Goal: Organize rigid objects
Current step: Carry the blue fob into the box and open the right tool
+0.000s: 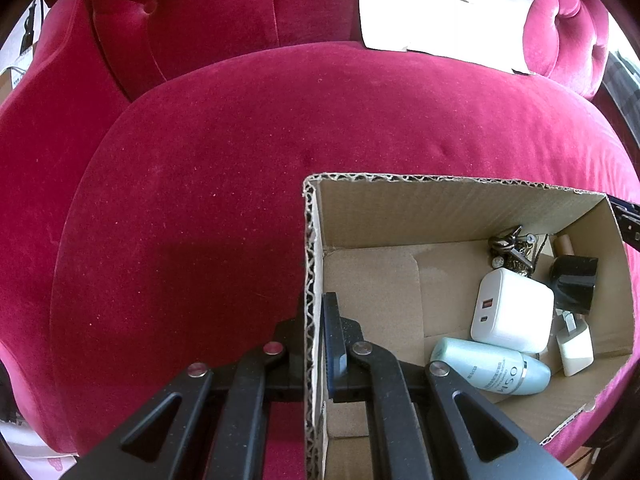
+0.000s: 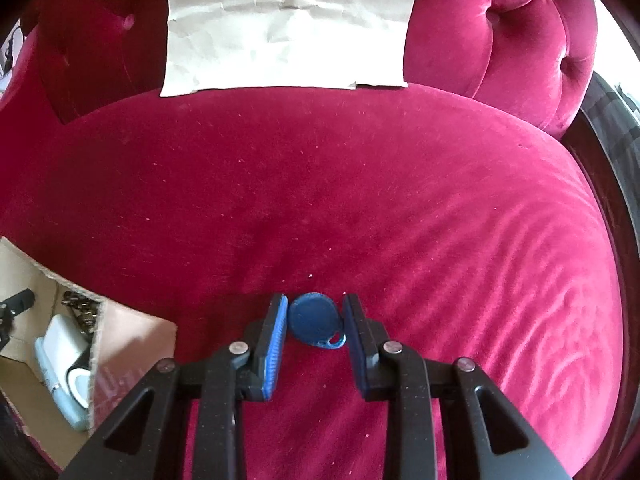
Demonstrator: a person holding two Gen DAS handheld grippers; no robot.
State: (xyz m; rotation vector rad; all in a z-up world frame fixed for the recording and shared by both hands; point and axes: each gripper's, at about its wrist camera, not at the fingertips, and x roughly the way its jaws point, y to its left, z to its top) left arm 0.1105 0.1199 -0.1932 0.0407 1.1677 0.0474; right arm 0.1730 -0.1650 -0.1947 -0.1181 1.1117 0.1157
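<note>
A small blue key fob (image 2: 313, 319) lies on the red velvet seat cushion (image 2: 360, 200). My right gripper (image 2: 316, 312) points down at it with a pad against each side, shut on the fob. An open cardboard box (image 1: 440, 179) stands on the cushion (image 1: 200, 220) to the left of the fob. My left gripper (image 1: 315, 312) is shut on the box's left wall, one finger outside and one inside. Inside the box lie a white charger (image 1: 512, 312), a pale blue bottle (image 1: 492, 366), a black cap-like piece (image 1: 574, 284), a metal chain (image 1: 512, 252) and a small white plug (image 1: 576, 348).
A creased sheet of paper (image 2: 288, 28) leans against the tufted sofa back (image 2: 500, 32). The box's corner (image 2: 24, 264) shows at the lower left of the right wrist view. The cushion's edge (image 2: 600, 240) drops off at the right.
</note>
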